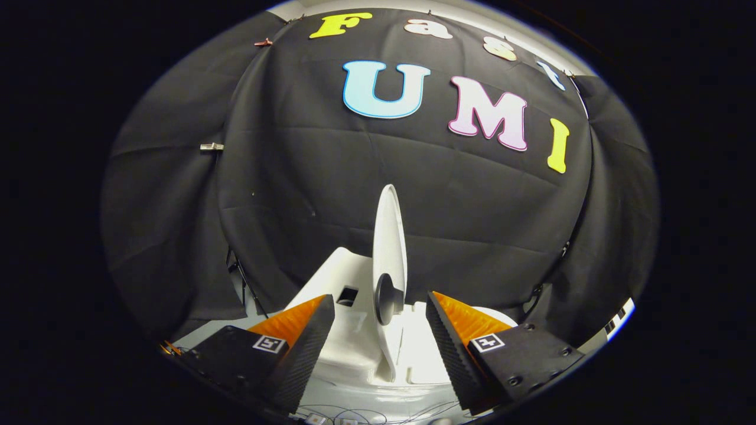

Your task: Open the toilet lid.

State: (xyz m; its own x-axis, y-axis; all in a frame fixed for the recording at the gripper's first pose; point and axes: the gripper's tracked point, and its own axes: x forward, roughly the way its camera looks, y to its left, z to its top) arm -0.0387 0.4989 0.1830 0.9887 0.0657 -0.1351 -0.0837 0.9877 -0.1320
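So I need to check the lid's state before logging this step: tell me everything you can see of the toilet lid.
The toilet lid is white, smooth and glossy, like plastic. It stands raised, nearly upright and seen edge-on, a thin oval blade rising from the white toilet body against the black cloth wall. A dark round part sits on its lower face. It rises in the gap between the fingers of the open gripper; neither finger touches it.

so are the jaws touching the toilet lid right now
Apart. In the gripper view the toilet lid stands upright, edge-on, between the open gripper jaws, with white toilet body visible in the gap on each side.
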